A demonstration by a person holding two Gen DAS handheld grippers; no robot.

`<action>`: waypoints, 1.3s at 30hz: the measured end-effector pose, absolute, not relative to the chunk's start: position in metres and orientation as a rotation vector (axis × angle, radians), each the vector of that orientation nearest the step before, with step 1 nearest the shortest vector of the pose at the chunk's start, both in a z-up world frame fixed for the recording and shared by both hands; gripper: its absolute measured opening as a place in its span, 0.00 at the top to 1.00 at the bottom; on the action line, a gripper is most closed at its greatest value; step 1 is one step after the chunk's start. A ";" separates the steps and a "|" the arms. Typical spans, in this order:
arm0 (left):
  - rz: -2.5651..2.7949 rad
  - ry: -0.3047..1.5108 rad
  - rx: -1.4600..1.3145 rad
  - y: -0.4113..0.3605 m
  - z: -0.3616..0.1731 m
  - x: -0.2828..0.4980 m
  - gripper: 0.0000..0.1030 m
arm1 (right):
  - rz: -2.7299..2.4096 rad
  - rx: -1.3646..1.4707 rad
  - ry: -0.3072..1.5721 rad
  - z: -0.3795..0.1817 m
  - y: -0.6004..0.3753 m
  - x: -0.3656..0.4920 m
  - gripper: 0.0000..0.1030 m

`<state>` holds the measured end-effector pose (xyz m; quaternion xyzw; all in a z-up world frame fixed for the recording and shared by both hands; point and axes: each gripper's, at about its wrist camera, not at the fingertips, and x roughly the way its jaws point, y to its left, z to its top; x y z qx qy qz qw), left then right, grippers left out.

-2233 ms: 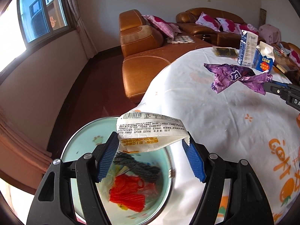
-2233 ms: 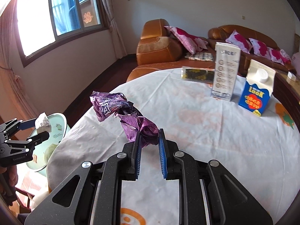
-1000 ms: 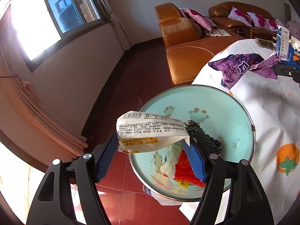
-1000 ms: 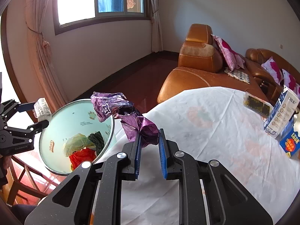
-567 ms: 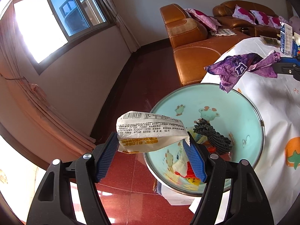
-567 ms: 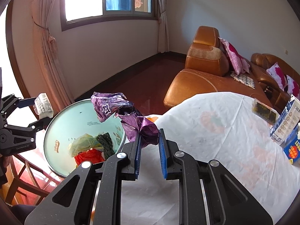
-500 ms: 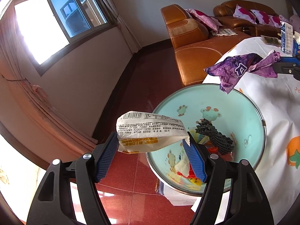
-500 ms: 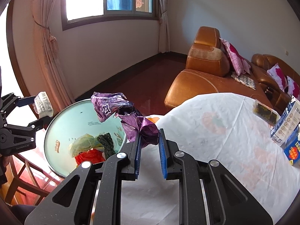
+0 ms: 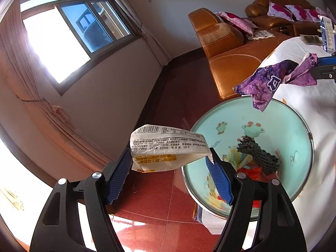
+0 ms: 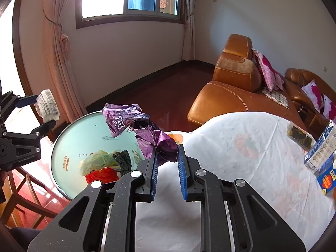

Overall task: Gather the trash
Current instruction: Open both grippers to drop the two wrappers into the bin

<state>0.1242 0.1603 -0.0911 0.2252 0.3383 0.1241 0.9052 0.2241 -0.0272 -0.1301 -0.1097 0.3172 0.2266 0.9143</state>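
My left gripper (image 9: 169, 168) is shut on a white food wrapper (image 9: 166, 149) with a barcode, held over the floor just left of the pale green trash bin (image 9: 294, 124). It also shows at the far left of the right wrist view (image 10: 37, 111). My right gripper (image 10: 167, 157) is shut on a crumpled purple wrapper (image 10: 134, 124), held over the bin's near rim (image 10: 63, 138) at the table edge. The purple wrapper also shows in the left wrist view (image 9: 271, 82). The bin holds red, dark green and yellowish trash (image 10: 105, 163).
The round table with a white printed cloth (image 10: 252, 168) carries a blue carton (image 10: 327, 178), a white box (image 10: 321, 147) and a dark packet (image 10: 298, 134) at the far right. Brown leather sofas (image 10: 233, 88) stand behind. A wooden chair frame (image 10: 21, 191) is under the bin.
The left gripper with the white wrapper has drifted left, away from the bin's middle to beyond its rim. The right gripper has carried the purple wrapper from over the table to over the bin's edge.
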 end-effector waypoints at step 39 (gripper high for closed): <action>0.220 0.622 0.377 0.153 -0.071 0.114 0.06 | 0.456 -0.165 0.622 -0.114 -0.041 0.215 0.43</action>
